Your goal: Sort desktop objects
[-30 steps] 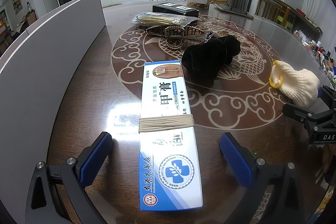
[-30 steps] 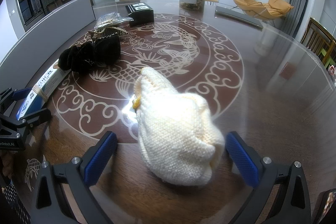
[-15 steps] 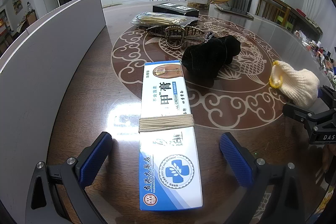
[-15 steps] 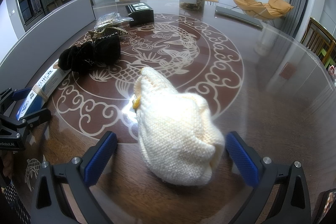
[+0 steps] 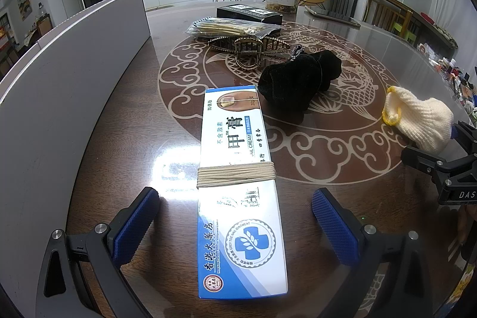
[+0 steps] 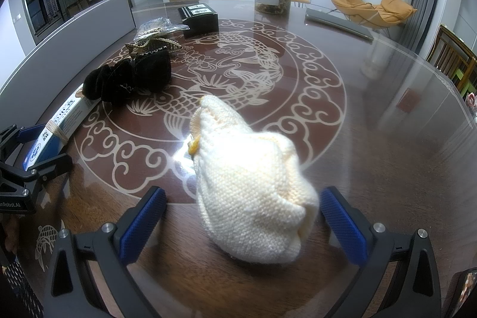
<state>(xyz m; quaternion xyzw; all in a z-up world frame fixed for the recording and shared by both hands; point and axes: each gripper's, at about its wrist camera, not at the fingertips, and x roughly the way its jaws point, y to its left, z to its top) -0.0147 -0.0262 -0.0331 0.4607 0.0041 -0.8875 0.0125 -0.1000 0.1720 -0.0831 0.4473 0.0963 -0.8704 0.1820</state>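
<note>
Two grippers, both jaws wide open, holding nothing. Left gripper straddles ointment box on table; right gripper straddles cream knit glove. Risk: glove soft, may slump from pinch; box could skid on glossy top. Black pouch touches box's far end; hair claw beyond.

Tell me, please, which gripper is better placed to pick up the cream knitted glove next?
The right gripper: its open fingers already sit on either side of the glove. The left gripper is open around the ointment box instead, well away from the glove.
</note>
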